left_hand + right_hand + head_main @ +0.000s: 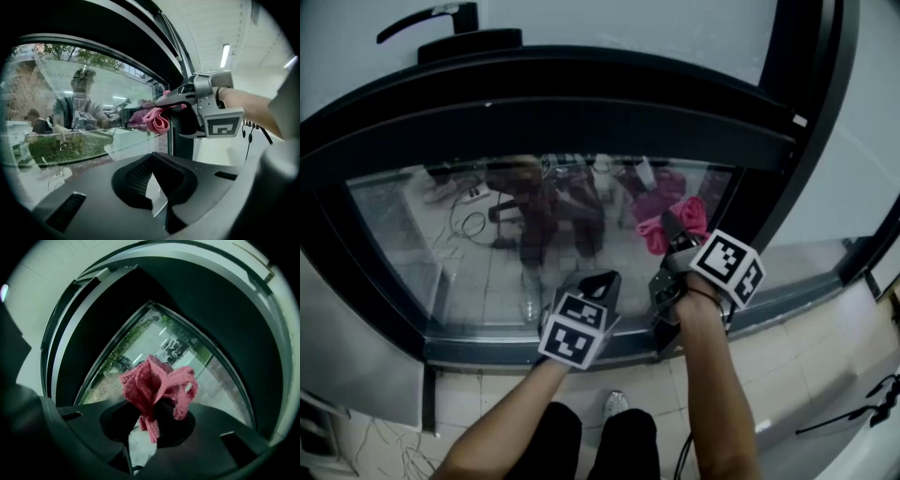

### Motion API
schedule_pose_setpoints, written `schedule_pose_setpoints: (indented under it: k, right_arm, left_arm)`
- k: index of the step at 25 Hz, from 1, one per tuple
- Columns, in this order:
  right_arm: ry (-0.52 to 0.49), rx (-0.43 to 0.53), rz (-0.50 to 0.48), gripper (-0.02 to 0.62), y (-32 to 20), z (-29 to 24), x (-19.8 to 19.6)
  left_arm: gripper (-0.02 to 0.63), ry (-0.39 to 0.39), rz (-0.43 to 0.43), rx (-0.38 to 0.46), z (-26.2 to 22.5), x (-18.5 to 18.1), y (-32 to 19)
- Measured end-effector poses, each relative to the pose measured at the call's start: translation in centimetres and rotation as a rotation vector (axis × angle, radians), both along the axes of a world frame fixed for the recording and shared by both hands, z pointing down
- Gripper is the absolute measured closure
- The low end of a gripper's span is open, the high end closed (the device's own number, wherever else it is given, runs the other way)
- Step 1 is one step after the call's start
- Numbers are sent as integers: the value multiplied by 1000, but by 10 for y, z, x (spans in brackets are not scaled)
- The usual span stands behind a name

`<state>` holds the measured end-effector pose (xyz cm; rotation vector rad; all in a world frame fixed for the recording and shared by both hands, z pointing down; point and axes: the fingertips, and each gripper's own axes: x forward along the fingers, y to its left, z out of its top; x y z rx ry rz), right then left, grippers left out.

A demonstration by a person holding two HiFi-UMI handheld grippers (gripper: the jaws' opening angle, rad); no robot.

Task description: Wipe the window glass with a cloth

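Note:
A crumpled pink cloth (692,216) is pinched in my right gripper (675,234), which is shut on it and holds it against the lower right part of the window glass (487,244). The right gripper view shows the cloth (154,385) bunched over the right gripper (151,412), with the glass (159,341) just beyond. My left gripper (602,281) hangs shut and empty in front of the pane's bottom edge, left of the right one. From the left gripper (151,159) I see the right gripper (176,110) and cloth (157,119) at the glass (70,117).
A thick dark window frame (581,103) surrounds the pane, with a black handle (431,17) above it. A pale sill (806,328) runs along the bottom right. Cables (384,450) lie on the tiled floor at lower left. A person's reflection (77,103) shows in the glass.

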<state>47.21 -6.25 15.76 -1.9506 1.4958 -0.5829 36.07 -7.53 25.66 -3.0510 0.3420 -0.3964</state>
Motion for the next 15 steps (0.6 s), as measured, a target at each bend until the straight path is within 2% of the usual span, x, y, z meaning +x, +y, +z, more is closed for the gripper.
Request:
schedule_pose_setpoints:
  k: [4, 12, 15]
  right_arm:
    - [92, -44, 1, 522, 1, -31, -1]
    - [140, 85, -10, 522, 6, -92, 1]
    - [259, 34, 22, 522, 8, -102, -5]
  left_arm:
    - [598, 24, 13, 10, -20, 10, 3]
    - [598, 42, 28, 35, -42, 11, 3]
    - [598, 51, 28, 49, -50, 9, 3]
